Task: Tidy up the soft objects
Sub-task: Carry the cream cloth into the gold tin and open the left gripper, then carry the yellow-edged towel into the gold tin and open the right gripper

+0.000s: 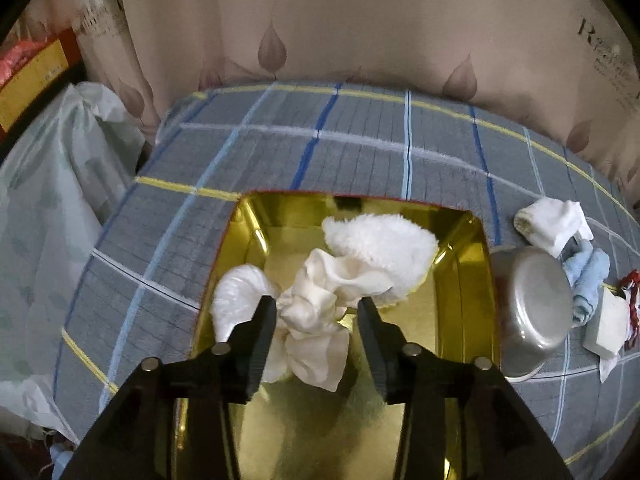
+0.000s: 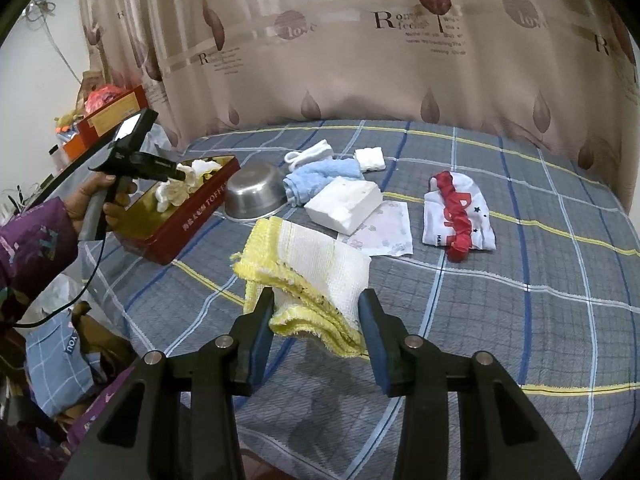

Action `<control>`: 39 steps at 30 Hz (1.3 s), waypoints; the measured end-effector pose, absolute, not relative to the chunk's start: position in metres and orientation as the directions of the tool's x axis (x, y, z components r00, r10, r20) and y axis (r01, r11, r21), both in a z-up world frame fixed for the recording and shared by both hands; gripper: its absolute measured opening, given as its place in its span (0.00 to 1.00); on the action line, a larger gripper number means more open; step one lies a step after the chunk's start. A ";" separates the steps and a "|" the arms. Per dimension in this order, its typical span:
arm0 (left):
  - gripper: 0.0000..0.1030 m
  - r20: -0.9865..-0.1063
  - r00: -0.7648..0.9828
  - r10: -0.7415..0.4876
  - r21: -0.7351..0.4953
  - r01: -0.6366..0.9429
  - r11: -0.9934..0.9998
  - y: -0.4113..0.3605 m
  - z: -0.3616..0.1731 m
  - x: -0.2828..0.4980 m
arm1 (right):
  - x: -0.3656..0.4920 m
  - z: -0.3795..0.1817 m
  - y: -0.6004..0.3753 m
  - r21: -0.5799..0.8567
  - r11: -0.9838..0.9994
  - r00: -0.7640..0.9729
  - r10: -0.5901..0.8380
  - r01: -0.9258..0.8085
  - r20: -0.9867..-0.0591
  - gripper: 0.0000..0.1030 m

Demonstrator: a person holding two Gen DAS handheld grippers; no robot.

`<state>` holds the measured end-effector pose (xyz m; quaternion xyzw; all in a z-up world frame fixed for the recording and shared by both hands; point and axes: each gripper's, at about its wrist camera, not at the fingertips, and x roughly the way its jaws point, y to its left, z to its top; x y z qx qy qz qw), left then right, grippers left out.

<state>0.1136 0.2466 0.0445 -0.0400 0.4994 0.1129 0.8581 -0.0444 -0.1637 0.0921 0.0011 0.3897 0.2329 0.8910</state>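
Observation:
A red tin with a gold inside (image 1: 460,300) lies on the checked bed; it also shows in the right wrist view (image 2: 188,224). In it lie a cream crumpled cloth (image 1: 320,316), a fluffy white cloth (image 1: 380,248) and a white glossy piece (image 1: 236,300). My left gripper (image 1: 318,312) is open over the tin, its jaws on either side of the cream cloth. My right gripper (image 2: 318,308) is open, its jaws on either side of a folded yellow-and-white towel (image 2: 308,272) on the bed.
A steel bowl (image 2: 256,194) lies beside the tin. Behind it are a blue towel (image 2: 320,178), white socks (image 2: 312,154), a white folded cloth (image 2: 370,160), a white block (image 2: 344,204), a flat packet (image 2: 384,232) and a red-and-white garment (image 2: 460,212). A curtain hangs behind the bed.

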 end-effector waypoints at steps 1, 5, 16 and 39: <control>0.44 -0.861 0.485 0.154 0.042 -0.233 0.972 0.246 0.048 0.112 | -0.044 0.093 -0.163 0.185 0.890 0.586 0.418 -0.417 -0.694 0.38; 0.45 -0.848 0.511 0.143 0.020 -0.238 0.971 0.249 0.059 0.106 | -0.045 0.097 -0.157 0.182 0.883 0.584 0.429 -0.433 -0.690 0.38; 0.45 -0.785 0.590 0.188 -0.050 -0.363 0.931 0.243 0.091 0.029 | -0.032 0.131 -0.089 0.170 0.795 0.553 0.540 -0.582 -0.634 0.38; 0.45 -0.712 0.601 0.363 0.076 -0.448 0.891 0.203 0.077 -0.107 | 0.098 0.064 0.165 0.062 0.755 0.406 0.418 -0.652 -0.813 0.38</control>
